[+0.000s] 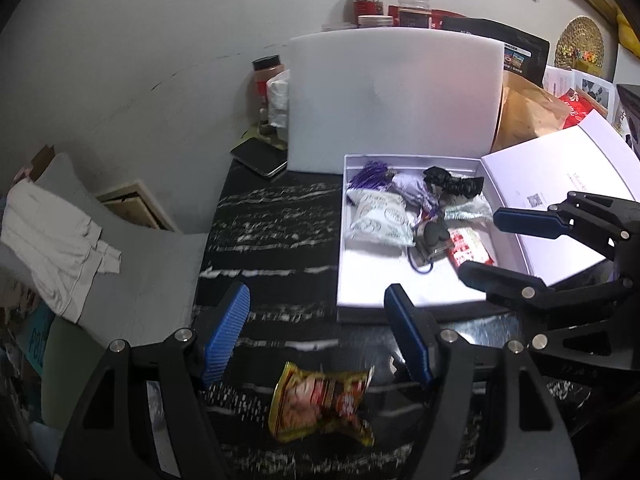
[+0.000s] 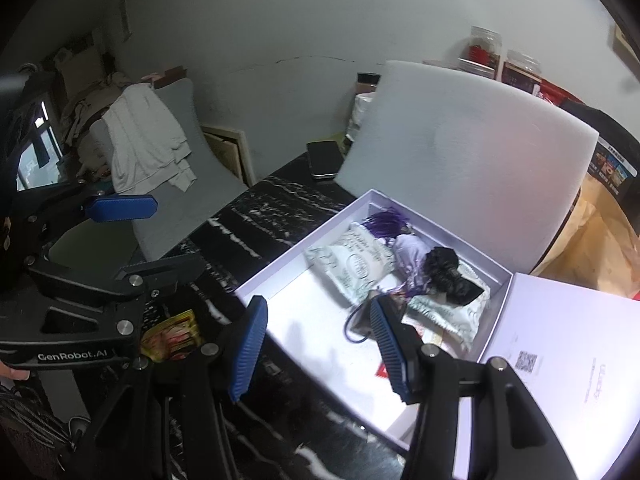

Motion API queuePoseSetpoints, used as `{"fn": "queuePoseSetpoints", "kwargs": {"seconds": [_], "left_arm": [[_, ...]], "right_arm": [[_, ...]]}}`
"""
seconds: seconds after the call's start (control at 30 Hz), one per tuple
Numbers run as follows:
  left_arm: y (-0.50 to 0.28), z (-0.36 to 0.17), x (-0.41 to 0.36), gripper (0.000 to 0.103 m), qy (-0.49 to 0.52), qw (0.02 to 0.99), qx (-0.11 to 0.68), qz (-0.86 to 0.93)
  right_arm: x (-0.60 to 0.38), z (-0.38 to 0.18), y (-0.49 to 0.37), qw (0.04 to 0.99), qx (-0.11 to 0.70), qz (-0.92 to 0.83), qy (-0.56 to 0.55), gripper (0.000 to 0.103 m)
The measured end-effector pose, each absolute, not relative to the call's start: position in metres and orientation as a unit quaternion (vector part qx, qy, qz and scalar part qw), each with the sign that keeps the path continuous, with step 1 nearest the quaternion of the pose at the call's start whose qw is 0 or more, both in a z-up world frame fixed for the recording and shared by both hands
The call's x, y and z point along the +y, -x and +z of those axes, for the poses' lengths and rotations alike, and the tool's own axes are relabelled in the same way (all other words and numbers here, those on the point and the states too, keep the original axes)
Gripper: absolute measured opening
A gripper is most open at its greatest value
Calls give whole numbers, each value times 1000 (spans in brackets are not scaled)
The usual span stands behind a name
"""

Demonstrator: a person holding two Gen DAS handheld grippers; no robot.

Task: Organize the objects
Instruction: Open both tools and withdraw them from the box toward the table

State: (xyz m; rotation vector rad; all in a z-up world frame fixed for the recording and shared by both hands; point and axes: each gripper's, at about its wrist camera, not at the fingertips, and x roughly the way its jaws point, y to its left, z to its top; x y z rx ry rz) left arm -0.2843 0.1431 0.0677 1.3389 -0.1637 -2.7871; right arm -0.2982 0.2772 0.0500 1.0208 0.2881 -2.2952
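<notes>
Meanwhile, left gripper [image 1: 316, 332] agape, tilted down above snack packet [image 1: 320, 406].

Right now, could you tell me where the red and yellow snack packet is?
In the left wrist view, the snack packet lies on the black marble table, outside the white box, below the open left tongs.

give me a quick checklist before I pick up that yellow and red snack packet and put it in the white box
1. Left gripper fingers open, nothing between them: ok.
2. Snack packet lies loose on the dark marble table, below the left fingers: ok.
3. White box is open, lid laid back: ok.
4. Bare floor in the box's near part: ok.
5. Right gripper empty, but hanging over the box: not ok.
6. Packet sealed: cannot tell.
</notes>
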Motion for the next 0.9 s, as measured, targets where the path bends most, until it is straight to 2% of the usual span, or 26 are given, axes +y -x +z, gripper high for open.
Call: {"fn": "queuePoseSetpoints", "kwargs": {"seconds": [0.57, 0.9], "left_arm": [[186, 65, 108, 69, -430, 56, -38, -900], [165, 42, 101, 69, -443, 61, -37, -894]], "right_arm": [[249, 48, 223, 322, 114, -856, -389, 54], [239, 30, 200, 327, 113, -846, -405, 54]]}}
